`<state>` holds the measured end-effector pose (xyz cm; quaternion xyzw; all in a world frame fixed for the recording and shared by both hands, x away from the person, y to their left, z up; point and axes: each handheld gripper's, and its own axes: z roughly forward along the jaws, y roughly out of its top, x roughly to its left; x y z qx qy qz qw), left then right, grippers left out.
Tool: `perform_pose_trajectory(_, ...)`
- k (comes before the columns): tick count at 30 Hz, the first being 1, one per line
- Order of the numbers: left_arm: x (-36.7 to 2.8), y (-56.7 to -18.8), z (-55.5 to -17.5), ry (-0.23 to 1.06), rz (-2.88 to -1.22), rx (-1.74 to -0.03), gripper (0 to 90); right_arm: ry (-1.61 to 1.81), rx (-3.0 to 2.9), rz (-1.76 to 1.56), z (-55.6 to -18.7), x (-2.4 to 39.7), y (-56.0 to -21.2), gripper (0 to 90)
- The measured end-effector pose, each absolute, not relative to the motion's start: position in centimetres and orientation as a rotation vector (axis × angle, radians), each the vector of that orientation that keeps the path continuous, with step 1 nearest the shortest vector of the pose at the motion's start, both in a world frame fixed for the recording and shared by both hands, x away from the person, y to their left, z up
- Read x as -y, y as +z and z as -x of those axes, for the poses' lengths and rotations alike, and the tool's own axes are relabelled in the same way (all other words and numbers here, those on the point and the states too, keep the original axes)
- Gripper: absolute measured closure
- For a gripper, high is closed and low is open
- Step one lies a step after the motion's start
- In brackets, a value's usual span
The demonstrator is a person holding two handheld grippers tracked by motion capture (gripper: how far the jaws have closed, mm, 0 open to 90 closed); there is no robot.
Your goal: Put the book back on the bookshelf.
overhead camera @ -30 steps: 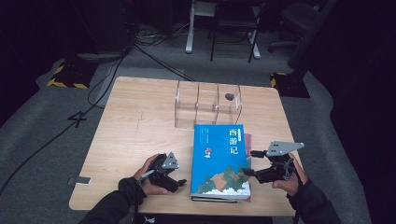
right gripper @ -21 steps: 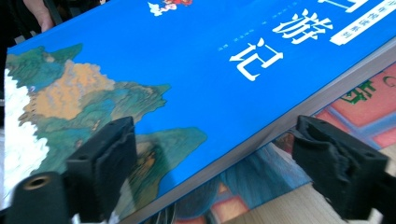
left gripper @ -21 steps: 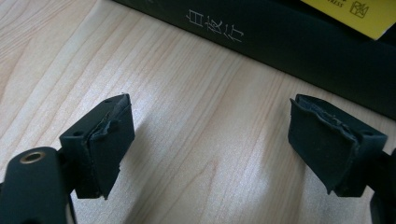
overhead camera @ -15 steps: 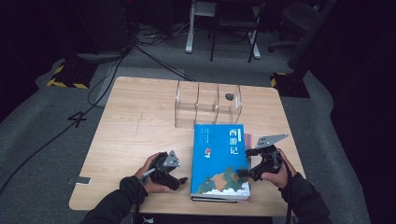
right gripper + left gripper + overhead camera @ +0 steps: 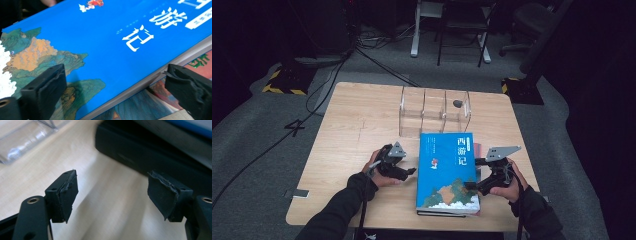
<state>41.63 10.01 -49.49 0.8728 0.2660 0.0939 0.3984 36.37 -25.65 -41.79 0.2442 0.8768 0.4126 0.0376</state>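
A blue book [image 5: 447,170] with white characters lies face up on a small stack, over a dark book [image 5: 150,152] and a reddish one [image 5: 200,62]. Pointing at the stack's left side, my left gripper [image 5: 411,171] is open. Its jaws have just been closing a little, and in the left gripper view nothing lies between the left gripper's [image 5: 112,192] pads. My right gripper [image 5: 469,186] is at the book's right edge, its jaws wide and just closing slightly. In the right gripper view the right gripper [image 5: 115,85] straddles the blue cover's edge, one jaw over the cover, one below it.
A clear plastic organizer [image 5: 434,112] with several compartments stands just behind the stack; a small dark thing [image 5: 457,104] sits in its right compartment. The wooden table [image 5: 347,125] has bare room on the left. Cables and chair legs are on the floor behind.
My left gripper has moved forward and right, up to the stack's left side. My right gripper shifted left onto the book's right edge, and its grey plate has tilted.
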Motion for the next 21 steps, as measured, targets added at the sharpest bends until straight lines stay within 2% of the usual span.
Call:
perform_pose_trajectory(4,-9.1,-49.8,-43.3,0.283,-2.217,-0.649,25.6,1.27,-2.642,-0.718,-36.3,26.0,-41.4,11.7)
perform_pose_trajectory(6,-9.3,-49.8,-43.8,0.243,-2.194,-0.651,28.1,1.28,-2.638,-0.697,-36.4,26.2,-41.2,14.7)
perform_pose_trajectory(9,-9.4,-49.4,-44.0,0.212,-2.158,-0.65,26.3,1.292,-2.643,-0.73,-36.8,26.3,-41.3,15.3)
perform_pose_trajectory(21,-8.4,-48.3,-43.4,0.253,-2.14,-0.593,30.0,1.341,-2.771,-0.842,-39.4,26.5,-42.5,4.0)
